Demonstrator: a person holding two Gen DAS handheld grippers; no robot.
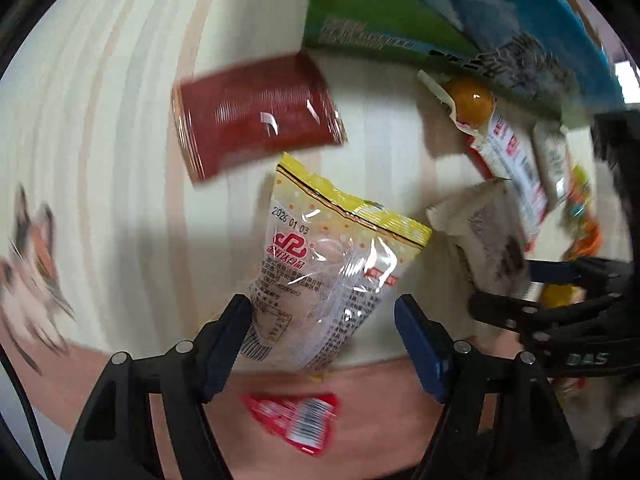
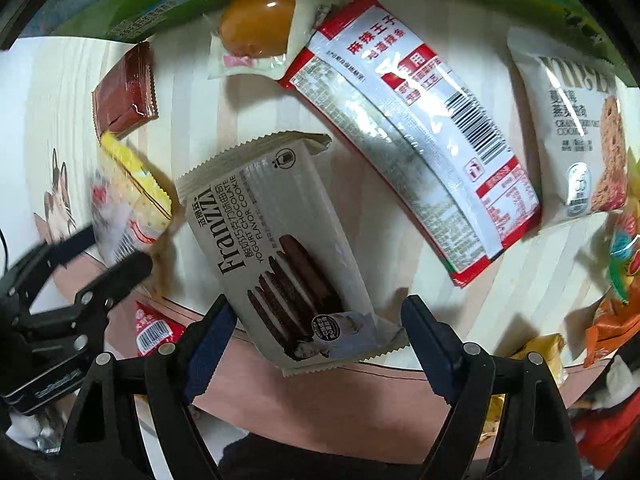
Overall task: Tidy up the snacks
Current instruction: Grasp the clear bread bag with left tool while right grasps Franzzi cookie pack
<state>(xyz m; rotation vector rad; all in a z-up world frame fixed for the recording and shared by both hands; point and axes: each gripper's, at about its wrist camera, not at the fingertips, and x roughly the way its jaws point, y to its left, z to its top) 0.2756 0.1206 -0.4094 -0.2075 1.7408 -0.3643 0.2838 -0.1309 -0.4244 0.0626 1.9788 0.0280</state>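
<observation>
In the left wrist view my left gripper is open around the lower end of a yellow-and-clear snack packet on a pale wooden tray. A dark red packet lies just beyond. In the right wrist view my right gripper is open around the lower end of a beige Franzzi chocolate cookie packet. Beyond it lie a long red-and-silver spicy snack packet, a wrapped orange egg-like snack and a white cranberry cookie packet. The left gripper shows at that view's left.
A green-and-blue box stands along the tray's far edge. A small red packet lies on the pink surface near the tray's front edge. Colourful wrappers pile at the right. A cat print shows at the left.
</observation>
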